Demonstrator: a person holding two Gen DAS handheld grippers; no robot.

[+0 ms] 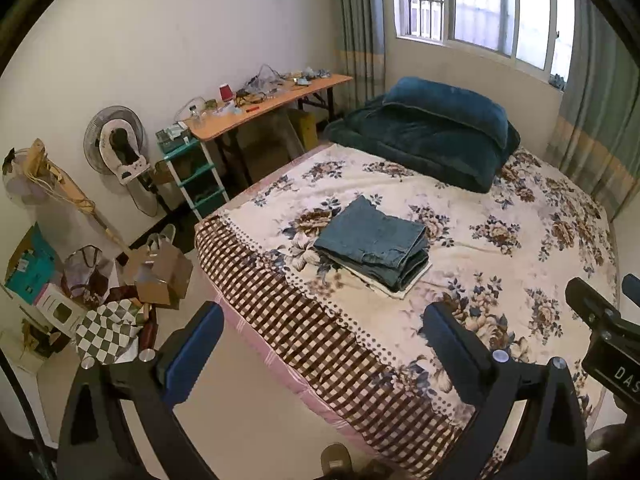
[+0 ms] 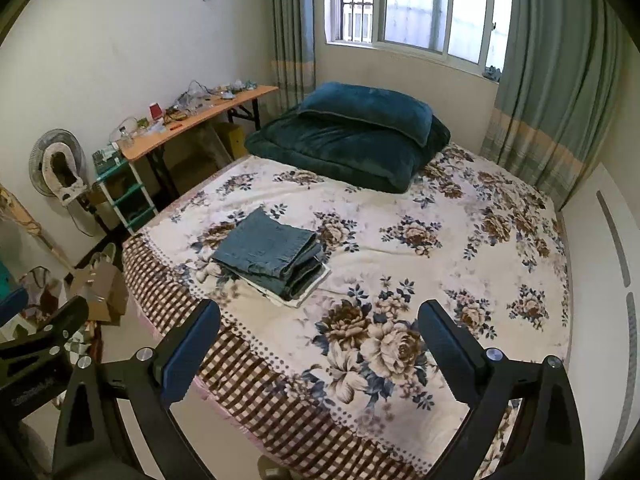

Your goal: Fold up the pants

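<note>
1. Looking down both wrist views, we see the blue jeans (image 1: 372,242) folded into a compact, thick rectangle, its layered edges turned toward us and to the right.
2. We find the jeans lying on a pale folded cloth (image 1: 404,286) that peeks out beneath their near edge, the stack resting on the floral bedspread (image 1: 460,208) toward the near left part of the bed.
3. We hold the left gripper (image 1: 324,354) with its blue-padded fingers wide apart and nothing between them, hovering above the bed's near edge, well short of the jeans.
4. We hold the right gripper (image 2: 320,344) the same way, fingers spread and empty, over the checked border (image 2: 280,384) of the bedspread, clear of the jeans.
5. We see a dark teal quilt (image 1: 428,140) folded at the far end of the bed below the window (image 1: 480,8), well apart from the jeans.
6. We note a cluttered wooden table (image 1: 272,100), a teal shelf rack (image 1: 192,172) and a standing fan (image 1: 116,140) along the left wall.
7. We see cardboard boxes (image 1: 164,272) and a checked cloth (image 1: 108,332) on the floor at near left.
</note>
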